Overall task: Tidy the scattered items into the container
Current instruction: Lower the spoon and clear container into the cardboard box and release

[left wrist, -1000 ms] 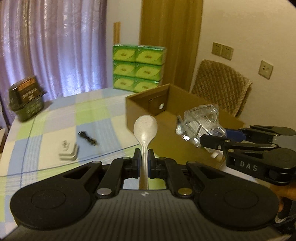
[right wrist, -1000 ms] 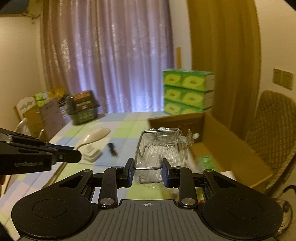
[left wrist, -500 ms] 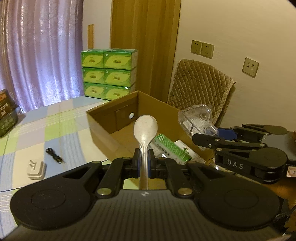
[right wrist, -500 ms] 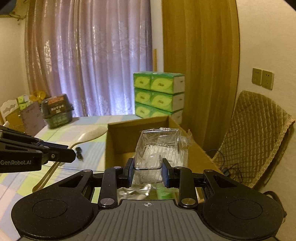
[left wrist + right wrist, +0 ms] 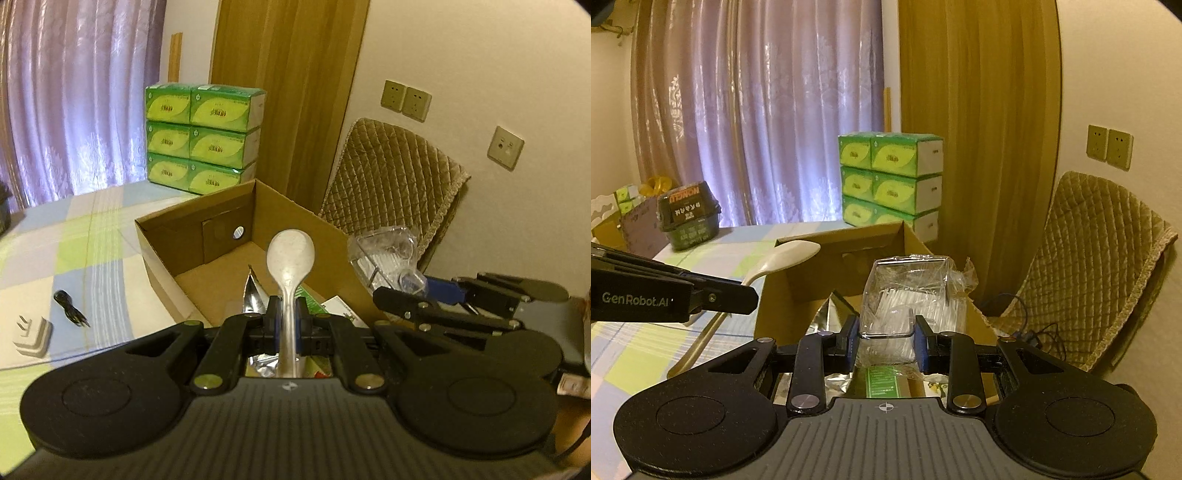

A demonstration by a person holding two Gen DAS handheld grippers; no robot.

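Hovering now over the cardboard box (image 5: 207,236) after swinging in from the bench (image 5: 74,266), left tool (image 5: 286,325) grips a spoon (image 5: 290,258), right tool (image 5: 885,332) a clear packet (image 5: 908,291); both look ready to drop.

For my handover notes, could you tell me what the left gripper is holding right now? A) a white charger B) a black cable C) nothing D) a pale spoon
D: the left gripper is clamped on the handle of the pale spoon, above the cardboard box.
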